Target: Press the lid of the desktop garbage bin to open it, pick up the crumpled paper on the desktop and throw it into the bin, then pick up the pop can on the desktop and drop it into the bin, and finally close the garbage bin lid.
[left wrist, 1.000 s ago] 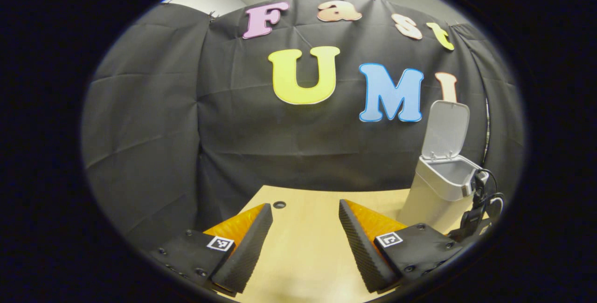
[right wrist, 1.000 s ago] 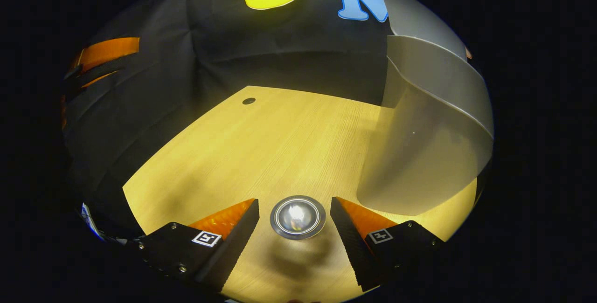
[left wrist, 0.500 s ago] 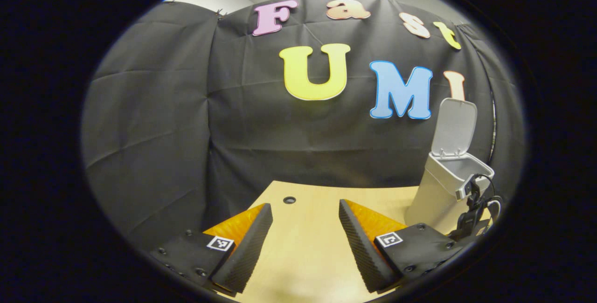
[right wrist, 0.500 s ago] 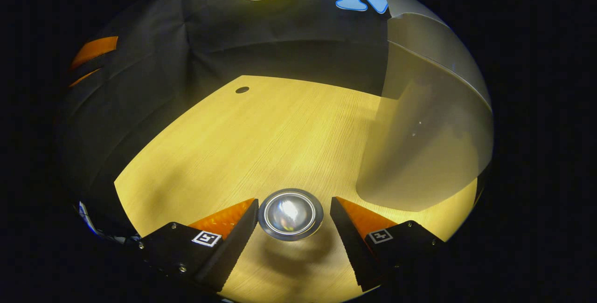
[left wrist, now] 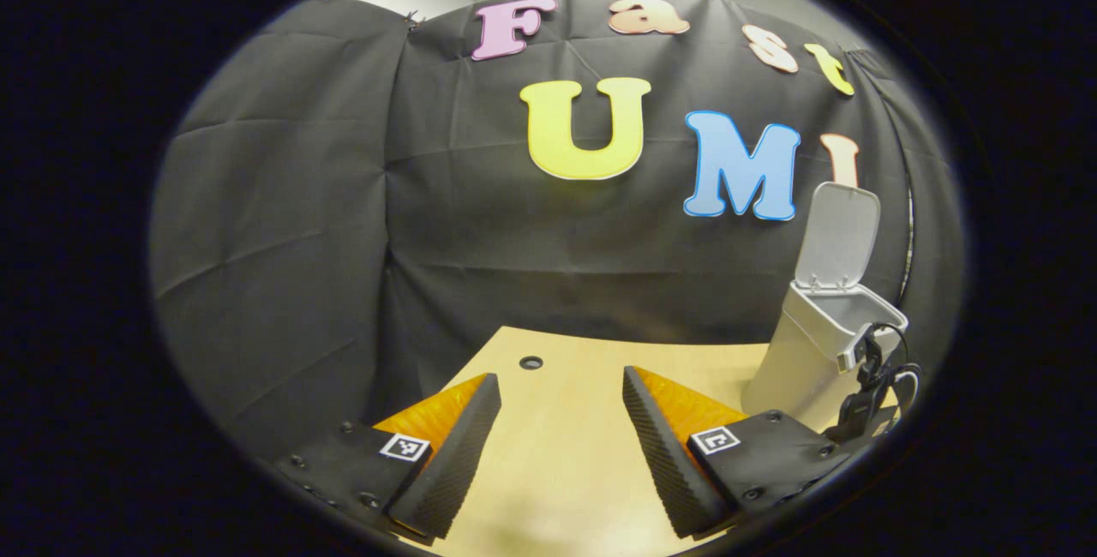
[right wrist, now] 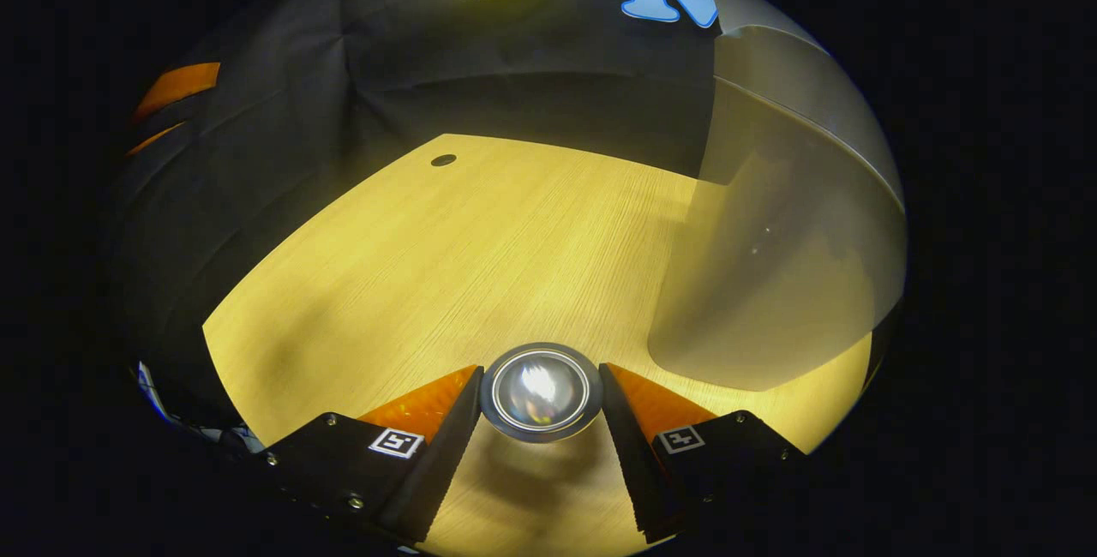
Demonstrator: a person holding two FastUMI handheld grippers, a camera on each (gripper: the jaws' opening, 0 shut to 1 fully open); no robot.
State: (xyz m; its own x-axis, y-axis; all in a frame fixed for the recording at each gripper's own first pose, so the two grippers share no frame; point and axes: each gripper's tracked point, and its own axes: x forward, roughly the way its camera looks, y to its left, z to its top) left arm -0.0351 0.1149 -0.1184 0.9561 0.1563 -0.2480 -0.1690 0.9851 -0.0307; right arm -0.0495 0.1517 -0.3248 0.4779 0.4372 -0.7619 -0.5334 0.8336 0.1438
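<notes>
Since half a second ago the right claw has narrowed: its two fingers, which then stood clear of the pop can on either side, now sit right against the can's rim, left finger and right finger both touching it. A full second ago the can lay further ahead of the fingertips; now it is set deeper between them. The left gripper view has shifted only slightly, the garbage bin sitting a little nearer the right edge of that view than before.

The can stands upright on the counter, near its front edge, long axis vertical, its shiny round end facing up toward the camera. The bin's pale wall rises just to the right of the can, close but apart from it.

In the left gripper view, the bin stands toward the counter's right back corner with its lid swung up and standing nearly vertical, the mouth open to the top. The right claw's body and cable show low beside the bin.

The left claw is spread wide and holds nothing, its fingers hanging above bare counter. A small dark hole marks the counter near its back edge.
</notes>
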